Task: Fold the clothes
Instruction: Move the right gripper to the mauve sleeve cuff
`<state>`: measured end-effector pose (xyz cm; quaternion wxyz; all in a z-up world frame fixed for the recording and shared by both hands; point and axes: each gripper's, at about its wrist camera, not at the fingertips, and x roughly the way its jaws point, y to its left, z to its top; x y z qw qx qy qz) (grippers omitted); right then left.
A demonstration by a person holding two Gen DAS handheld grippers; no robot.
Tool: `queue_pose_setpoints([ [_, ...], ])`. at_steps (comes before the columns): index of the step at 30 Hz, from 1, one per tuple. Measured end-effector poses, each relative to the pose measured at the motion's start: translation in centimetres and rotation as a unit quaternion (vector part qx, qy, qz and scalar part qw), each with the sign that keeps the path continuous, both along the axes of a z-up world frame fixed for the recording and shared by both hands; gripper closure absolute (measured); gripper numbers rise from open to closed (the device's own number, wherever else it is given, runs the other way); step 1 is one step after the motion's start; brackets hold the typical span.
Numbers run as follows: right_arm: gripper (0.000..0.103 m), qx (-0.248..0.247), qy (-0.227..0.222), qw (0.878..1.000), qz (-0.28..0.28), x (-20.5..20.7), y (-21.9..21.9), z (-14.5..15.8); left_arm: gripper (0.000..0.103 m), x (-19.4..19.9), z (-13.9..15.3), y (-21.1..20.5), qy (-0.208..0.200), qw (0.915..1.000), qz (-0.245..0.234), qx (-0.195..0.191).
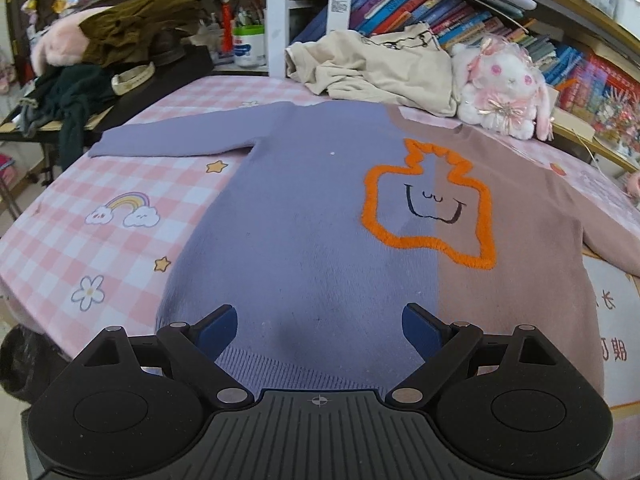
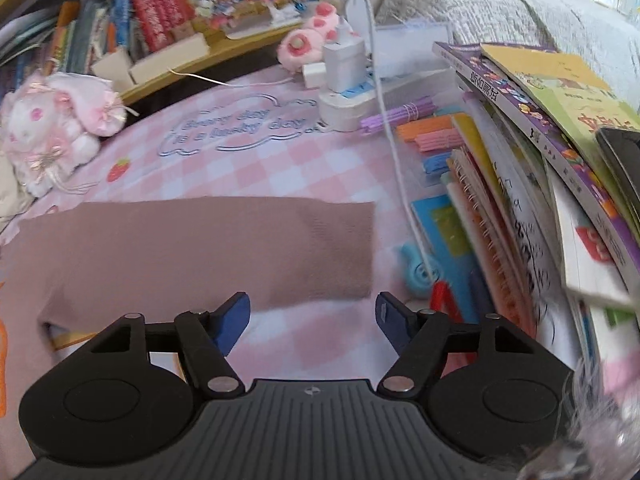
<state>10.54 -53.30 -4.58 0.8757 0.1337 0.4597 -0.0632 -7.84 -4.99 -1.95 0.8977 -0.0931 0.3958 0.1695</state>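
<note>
A sweater (image 1: pixel 312 216), half purple and half brown with an orange outlined smiling shape on the chest, lies flat and face up on the pink checked tablecloth (image 1: pixel 80 240). Its purple sleeve (image 1: pixel 172 140) stretches out to the left. My left gripper (image 1: pixel 319 330) is open and empty, just above the purple hem. The brown sleeve (image 2: pixel 208 248) lies flat in the right wrist view. My right gripper (image 2: pixel 313 322) is open and empty, above the cloth just below the sleeve's cuff end.
A beige garment (image 1: pixel 380 68) and a white plush rabbit (image 1: pixel 500 88) sit behind the sweater. Dark clothes (image 1: pixel 72 100) are piled at the left. A stack of books (image 2: pixel 540 200), coloured sticks (image 2: pixel 432 136) and a white charger (image 2: pixel 348 80) crowd the right side.
</note>
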Motion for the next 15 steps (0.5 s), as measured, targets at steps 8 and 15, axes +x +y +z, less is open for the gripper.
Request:
queue_pose_setpoints([
  [8,0.039,0.041,0.004,0.999,-0.019,1.8,-1.4,-0.8,0.011,0.2,0.1,-0.5,-0.007,0.9995,0.03,-0.001],
  [15,0.04,0.052,0.007,0.999,-0.017,3.1,-2.0,-0.8,0.012,-0.1,-0.2,-0.2,-0.004,0.9984,0.056,-0.003],
])
